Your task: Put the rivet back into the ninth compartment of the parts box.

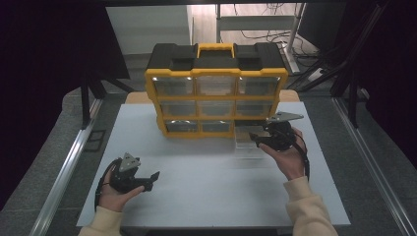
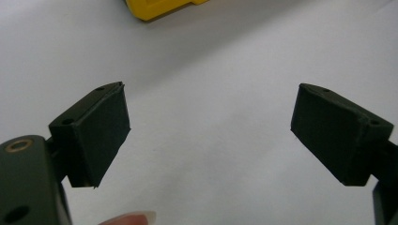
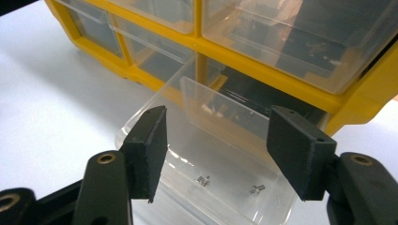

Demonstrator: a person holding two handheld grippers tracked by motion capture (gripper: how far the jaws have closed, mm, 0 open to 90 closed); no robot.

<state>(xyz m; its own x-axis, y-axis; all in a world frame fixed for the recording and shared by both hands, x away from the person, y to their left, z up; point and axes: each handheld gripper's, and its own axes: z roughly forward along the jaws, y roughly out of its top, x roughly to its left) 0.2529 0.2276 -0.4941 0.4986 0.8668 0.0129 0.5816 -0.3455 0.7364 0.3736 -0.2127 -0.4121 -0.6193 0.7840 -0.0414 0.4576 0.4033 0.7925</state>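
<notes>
Two small screws (image 3: pixel 204 180) lie in the clear drawer (image 3: pixel 220 154) we find pulled from the yellow organizer (image 1: pixel 216 96), right gripper (image 3: pixel 216 150) spread wide above it, empty.

Organizer frame (image 1: pixel 216 73): yellow plastic, smooth, slight sheen; top lid black plastic, matt. Pulled-out drawer (image 3: pixel 220 154): clear plastic, glossy, with reflections; two small screws (image 3: pixel 203 180) inside look like bright metal. Right claw (image 3: pixel 218 154) pads: black, matt, rubber-like, finely grained. Desk (image 1: pixel 206 187): white, smooth, matt. Sleeve (image 1: pixel 310 211): cream cloth.
</notes>
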